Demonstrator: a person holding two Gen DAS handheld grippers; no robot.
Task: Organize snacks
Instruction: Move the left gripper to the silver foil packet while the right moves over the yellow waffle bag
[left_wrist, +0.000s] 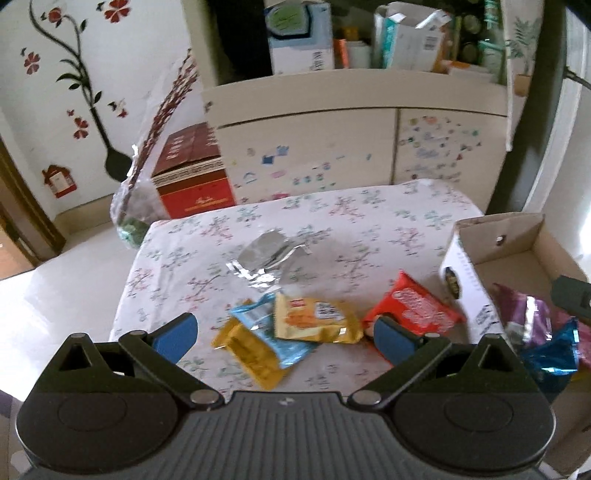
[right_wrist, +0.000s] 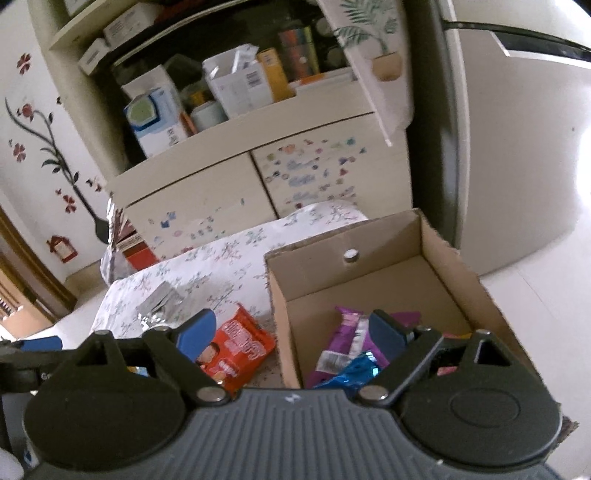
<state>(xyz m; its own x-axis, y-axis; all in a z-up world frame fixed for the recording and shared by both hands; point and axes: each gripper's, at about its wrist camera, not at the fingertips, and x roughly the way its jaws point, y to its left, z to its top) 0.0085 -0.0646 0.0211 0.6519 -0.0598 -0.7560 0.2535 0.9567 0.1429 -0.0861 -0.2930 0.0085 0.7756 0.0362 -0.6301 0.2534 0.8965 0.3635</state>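
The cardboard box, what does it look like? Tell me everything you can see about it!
The box is plain brown cardboard with an open top and low walls, and its far wall has a small round hole. One outer side is white with print. It sits upright at the edge of the flowery cloth. Inside lie a purple packet and a shiny blue packet; the far part of its floor is bare. A red packet lies just outside.

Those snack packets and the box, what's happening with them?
A person holding two grippers is sorting snacks into a cardboard box. A purple packet and a blue packet already lie inside. A red packet, yellow packets and a silver wrapper remain on the table. The left gripper and right gripper are open, holding nothing.
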